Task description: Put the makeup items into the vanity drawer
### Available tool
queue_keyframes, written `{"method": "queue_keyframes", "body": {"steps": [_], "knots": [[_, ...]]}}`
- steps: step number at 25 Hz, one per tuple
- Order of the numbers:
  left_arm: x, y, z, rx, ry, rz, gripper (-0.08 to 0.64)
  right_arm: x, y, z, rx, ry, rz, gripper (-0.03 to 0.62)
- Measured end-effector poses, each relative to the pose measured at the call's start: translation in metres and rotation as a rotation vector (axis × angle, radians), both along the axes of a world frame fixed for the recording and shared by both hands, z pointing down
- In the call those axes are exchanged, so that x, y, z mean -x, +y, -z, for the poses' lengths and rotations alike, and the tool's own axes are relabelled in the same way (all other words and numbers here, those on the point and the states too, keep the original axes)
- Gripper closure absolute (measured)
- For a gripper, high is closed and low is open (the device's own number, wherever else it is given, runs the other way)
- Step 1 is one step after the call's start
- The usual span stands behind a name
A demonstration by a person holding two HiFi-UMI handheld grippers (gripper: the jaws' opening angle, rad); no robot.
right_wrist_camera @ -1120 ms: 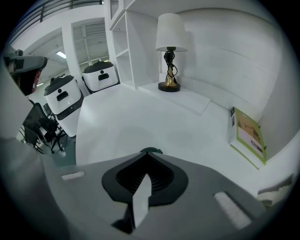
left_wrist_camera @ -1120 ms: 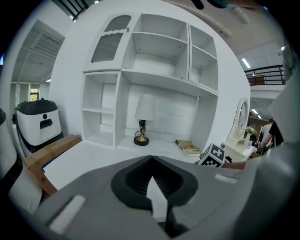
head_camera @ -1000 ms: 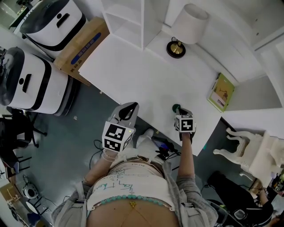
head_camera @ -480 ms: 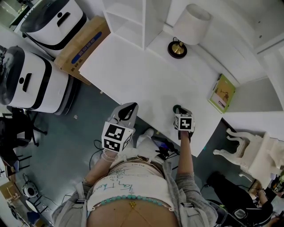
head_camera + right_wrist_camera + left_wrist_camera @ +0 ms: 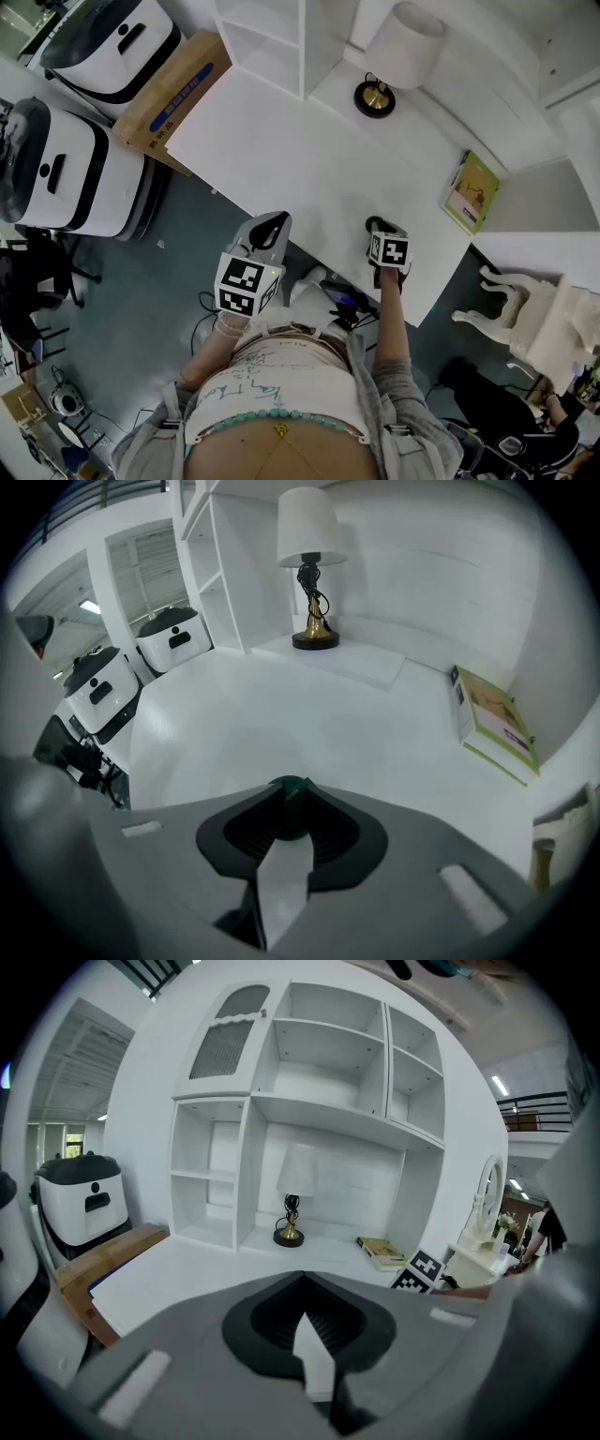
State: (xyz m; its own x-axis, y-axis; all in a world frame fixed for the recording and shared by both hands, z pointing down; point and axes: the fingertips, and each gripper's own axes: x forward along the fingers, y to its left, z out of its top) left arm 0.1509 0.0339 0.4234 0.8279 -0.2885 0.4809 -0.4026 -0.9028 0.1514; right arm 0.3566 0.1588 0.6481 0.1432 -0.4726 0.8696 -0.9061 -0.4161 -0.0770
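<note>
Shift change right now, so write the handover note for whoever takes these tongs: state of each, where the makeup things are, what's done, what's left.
Left tongs: shut, nothing between them, held at the front edge of the white desk.
Right tongs: shut on a small dark green item, over the desk near its front edge.
Desk: no other makeup items show, only a lamp and a book.
Drawer: not in view, so its state is unknown.
Done: green item picked up.
Left: put it in the drawer.
</note>
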Motion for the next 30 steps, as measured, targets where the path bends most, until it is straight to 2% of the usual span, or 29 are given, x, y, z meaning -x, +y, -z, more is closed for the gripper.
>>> {"method": "queue_keyframes", "body": {"steps": [9,15,24,28,30], "knots": [[0.0,0.001,-0.001,0.005,0.003,0.009,0.558,-0.004,0.0,-0.007,0.002,-0.019,-0.033,0.465],[0.0,0.0,-0.001,0.009,0.008,0.011,0.558,0.0,-0.003,-0.011,-0.014,0.04,0.045,0.476],[0.005,0.003,0.001,0.009,0.02,0.014,0.558,0.002,-0.003,-0.009,0.005,0.062,0.099,0.488],[0.009,0.003,0.002,0.007,0.024,0.021,0.558,0.003,-0.003,0.001,0.009,0.063,0.081,0.482],[0.01,0.002,0.002,0.008,0.023,0.027,0.558,0.005,-0.005,0.007,-0.02,0.03,0.041,0.482]]}}
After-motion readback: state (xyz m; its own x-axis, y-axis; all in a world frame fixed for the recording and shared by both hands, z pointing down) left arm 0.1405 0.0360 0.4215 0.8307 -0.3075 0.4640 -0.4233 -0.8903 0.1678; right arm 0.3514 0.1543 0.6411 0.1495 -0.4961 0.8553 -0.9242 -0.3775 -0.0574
